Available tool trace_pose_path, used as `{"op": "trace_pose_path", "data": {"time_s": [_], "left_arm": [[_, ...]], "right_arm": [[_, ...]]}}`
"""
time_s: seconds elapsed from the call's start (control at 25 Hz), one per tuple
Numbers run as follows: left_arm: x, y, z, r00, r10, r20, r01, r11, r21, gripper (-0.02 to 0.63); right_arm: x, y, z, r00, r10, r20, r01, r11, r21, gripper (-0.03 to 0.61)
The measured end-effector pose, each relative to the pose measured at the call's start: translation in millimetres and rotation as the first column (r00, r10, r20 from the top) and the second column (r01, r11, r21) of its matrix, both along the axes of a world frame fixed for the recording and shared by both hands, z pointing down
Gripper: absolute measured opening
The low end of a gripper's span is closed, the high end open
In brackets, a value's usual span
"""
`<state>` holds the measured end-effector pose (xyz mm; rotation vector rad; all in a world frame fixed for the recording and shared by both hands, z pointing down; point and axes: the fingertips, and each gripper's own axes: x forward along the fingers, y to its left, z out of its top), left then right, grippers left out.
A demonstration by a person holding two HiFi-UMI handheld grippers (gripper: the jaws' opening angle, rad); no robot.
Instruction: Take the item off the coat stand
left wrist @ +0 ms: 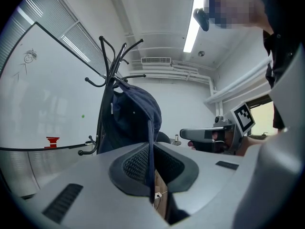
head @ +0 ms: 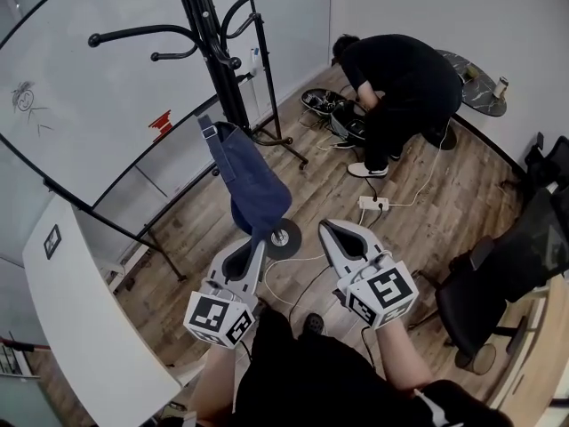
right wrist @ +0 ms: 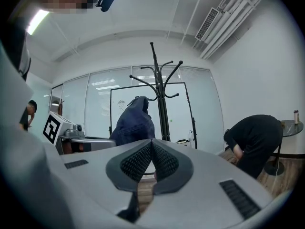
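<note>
Head view: steeply down on a wood floor [head: 418,203], big whiteboard [head: 98,87] on the left, and all the action is centre frame.
stand [head: 222,69]: black, upright, curved hooks at the top, its foot down by the whiteboard.
garment [head: 253,185]: blue denim, the only thing on the stand. It hangs by its top end close to the pole, below the top hooks; which peg carries it I can't make out.
left gripper [head: 260,241]: clamped on the garment's low hem. The left gripper view shows a thin edge of denim pinched between the pads, with the rest draped up to the stand.
right gripper [head: 327,225]: jaws together on nothing, level, just beside the left gripper and clear of the cloth.
done: the grasp is made, low on the cloth.
to do: the top end is still on the stand. My read is that it has to be lifted or drawn off its peg, then carried clear.
long axis: a slant from the pole down and out toward the grippers, upper left to lower right in the head view. The top end is at the stand, and the hem points at the left gripper.
</note>
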<state>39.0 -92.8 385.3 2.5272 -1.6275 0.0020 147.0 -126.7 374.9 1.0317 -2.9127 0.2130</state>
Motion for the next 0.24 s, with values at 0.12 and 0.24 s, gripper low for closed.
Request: {"op": "trace_pose_path", "data": {"time_s": [0.12,0.24], "left_arm": [[10,12,6,1.000,-0.007,0.002,0.007,1.000,-0.005,0.031],[33,32,15,1.000,-0.015,0.016,0.015,1.000,-0.011,0.031]], "right_arm": [[8,10,8,1.000,-0.006,0.002,0.006,1.000,-0.020,0.031],[28,28,18,1.000,-0.025,0.006,0.025,0.999,-0.020,0.031]]}}
